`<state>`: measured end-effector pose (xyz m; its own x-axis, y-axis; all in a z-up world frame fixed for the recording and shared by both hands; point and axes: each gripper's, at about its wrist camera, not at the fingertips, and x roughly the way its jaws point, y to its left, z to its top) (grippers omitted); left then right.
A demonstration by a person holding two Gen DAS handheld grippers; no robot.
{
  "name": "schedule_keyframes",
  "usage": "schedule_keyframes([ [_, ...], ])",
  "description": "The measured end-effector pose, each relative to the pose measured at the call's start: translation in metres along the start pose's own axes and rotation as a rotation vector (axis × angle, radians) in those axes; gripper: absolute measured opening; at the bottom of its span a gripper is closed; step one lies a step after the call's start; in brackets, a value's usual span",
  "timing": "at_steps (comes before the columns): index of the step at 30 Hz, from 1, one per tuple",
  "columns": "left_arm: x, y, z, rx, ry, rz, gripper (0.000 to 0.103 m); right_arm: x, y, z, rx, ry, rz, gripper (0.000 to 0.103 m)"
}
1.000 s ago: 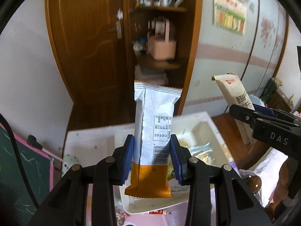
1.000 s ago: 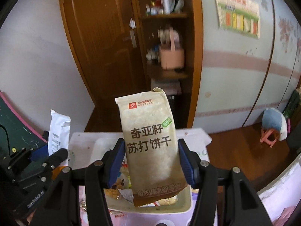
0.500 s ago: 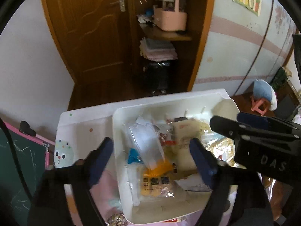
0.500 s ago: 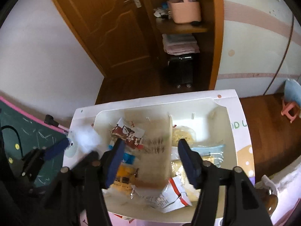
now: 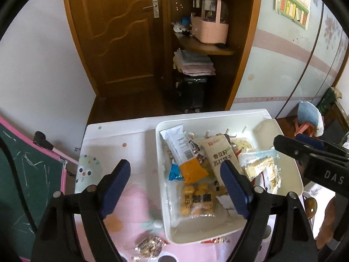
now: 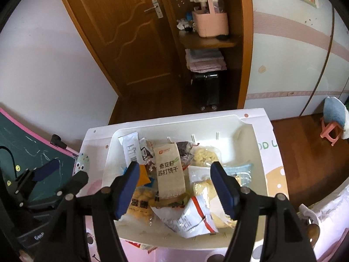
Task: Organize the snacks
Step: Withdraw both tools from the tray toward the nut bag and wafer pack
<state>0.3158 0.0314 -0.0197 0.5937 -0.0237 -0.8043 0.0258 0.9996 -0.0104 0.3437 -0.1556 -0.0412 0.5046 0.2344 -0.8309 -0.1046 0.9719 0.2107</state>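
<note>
1. the snacks are all piled in the white bin (image 5: pixel 298 170) on the bench (image 5: pixel 122 135), sitting centre to right in the left wrist view and dead centre in the right wrist view.
2. both jaws are released with nothing between them: the left gripper (image 5: pixel 177 186) hangs over the bin's left edge, the right gripper (image 6: pixel 175 187) right over the pile.
3. handling-wise i'd guess these are light, crinkly and slick foil packs. the beige cracker pack (image 6: pixel 169 170) probably crushes easily, so i'd pinch it across the flat middle or by the sealed end, gently. the white-and-orange bar (image 5: pixel 185 155) looks stiffer, so grab it mid-length.
4. the left wrist view shows a loose shiny packet (image 5: pixel 149 245) still out on the bench at lower centre, which the other view doesn't show.
5. the right wrist view shows the red-and-white wrapper (image 6: pixel 189 216) at the bin's near side far more clearly.
</note>
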Motion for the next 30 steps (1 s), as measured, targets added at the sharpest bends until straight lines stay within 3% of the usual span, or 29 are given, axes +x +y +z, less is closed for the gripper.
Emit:
schedule_keyframes([
  [9, -0.066, 0.021, -0.034, 0.008, -0.049, -0.010, 0.084, -0.060, 0.014, -0.031, -0.053, -0.074, -0.014, 0.067],
  [17, -0.105, 0.038, -0.085, 0.044, -0.061, -0.030, 0.084, -0.110, 0.043, -0.084, -0.191, -0.181, -0.109, 0.067],
  [23, -0.096, 0.039, -0.124, 0.107, -0.029, -0.044, 0.084, -0.111, 0.074, -0.133, -0.385, -0.207, -0.100, 0.067],
  [30, -0.041, 0.044, -0.163, 0.180, 0.069, -0.047, 0.084, -0.056, 0.083, -0.172, -0.453, -0.105, -0.014, 0.067],
])
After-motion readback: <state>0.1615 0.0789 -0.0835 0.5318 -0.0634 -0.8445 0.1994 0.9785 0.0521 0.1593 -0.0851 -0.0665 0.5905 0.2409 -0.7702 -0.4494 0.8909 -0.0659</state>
